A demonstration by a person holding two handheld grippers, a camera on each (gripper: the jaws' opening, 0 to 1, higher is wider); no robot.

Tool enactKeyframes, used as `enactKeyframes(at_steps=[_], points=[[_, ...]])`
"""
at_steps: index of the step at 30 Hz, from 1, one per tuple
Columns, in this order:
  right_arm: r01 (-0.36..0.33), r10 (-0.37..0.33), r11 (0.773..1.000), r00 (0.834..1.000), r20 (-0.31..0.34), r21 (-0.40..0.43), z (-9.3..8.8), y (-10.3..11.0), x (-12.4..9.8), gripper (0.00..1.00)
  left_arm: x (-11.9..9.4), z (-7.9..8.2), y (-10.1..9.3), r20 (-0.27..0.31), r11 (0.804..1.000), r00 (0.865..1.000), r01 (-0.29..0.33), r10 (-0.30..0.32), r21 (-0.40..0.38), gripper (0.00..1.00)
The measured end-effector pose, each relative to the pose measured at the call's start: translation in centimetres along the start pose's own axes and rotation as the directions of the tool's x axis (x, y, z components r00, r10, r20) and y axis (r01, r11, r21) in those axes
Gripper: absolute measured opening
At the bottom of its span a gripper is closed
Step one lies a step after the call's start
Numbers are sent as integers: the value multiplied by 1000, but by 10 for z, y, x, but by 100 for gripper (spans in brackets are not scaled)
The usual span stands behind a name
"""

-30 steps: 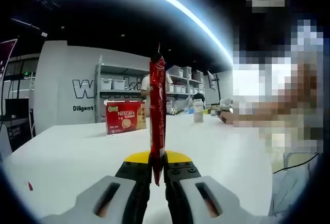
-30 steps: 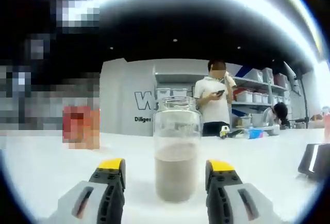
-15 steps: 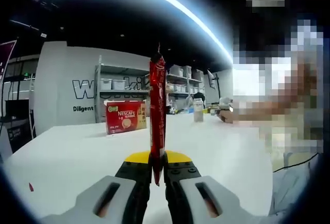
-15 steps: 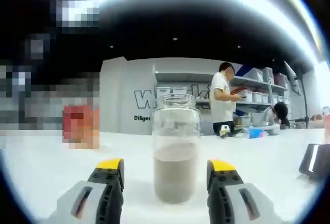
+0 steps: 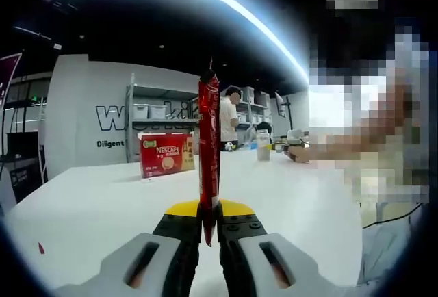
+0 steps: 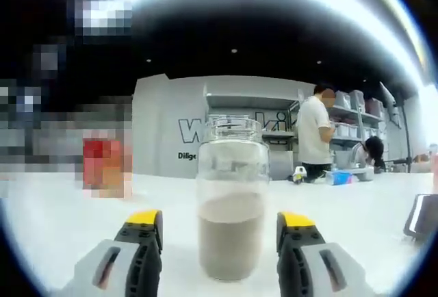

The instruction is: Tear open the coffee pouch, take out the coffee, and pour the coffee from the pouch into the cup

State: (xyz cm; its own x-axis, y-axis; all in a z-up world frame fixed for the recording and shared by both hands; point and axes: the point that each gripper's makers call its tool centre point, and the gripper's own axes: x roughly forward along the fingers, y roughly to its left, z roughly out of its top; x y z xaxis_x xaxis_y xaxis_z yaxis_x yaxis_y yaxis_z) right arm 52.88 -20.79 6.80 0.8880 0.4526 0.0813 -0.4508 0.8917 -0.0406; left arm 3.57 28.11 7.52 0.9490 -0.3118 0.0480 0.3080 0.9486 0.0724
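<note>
Here the left gripper (image 5: 209,232) clamps the upright red coffee pouch (image 5: 209,153)
Right gripper (image 6: 221,232) open around the glass jar (image 6: 230,201), half full of brownish powder

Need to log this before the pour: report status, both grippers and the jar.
Left gripper shut on red coffee pouch, upright. Right gripper open, fingers flanking glass jar, part-filled with brown powder. Nothing between.

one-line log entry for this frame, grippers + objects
left gripper: shut on coffee pouch, upright | right gripper: open around glass jar, not touching | jar: part-filled with brownish powder, on white table
</note>
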Motion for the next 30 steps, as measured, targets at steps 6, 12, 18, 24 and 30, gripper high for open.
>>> enactKeyframes(at_steps=[6,12,18,24,30], points=[[-16,16,1000,1000,-6,-15,-1,5,11,69,0,-1,0,-5,1000,1000,2,-2,-1,11],[-16,15,1000,1000,-16,-20,-5,2,25,70,1,-2,1,-11,1000,1000,3,-3,2,11],[13,-13,1000,1000,-19,-19,-6,-6,34,69,1,-2,2,-15,1000,1000,-2,2,3,11],[41,-41,999,999,-15,-8,-6,-12,40,66,1,-3,3,-15,1000,1000,-3,3,3,11],[59,-59,998,998,-33,-8,-10,-18,47,63,1,-4,2,-19,1000,1000,-3,3,4,11]])
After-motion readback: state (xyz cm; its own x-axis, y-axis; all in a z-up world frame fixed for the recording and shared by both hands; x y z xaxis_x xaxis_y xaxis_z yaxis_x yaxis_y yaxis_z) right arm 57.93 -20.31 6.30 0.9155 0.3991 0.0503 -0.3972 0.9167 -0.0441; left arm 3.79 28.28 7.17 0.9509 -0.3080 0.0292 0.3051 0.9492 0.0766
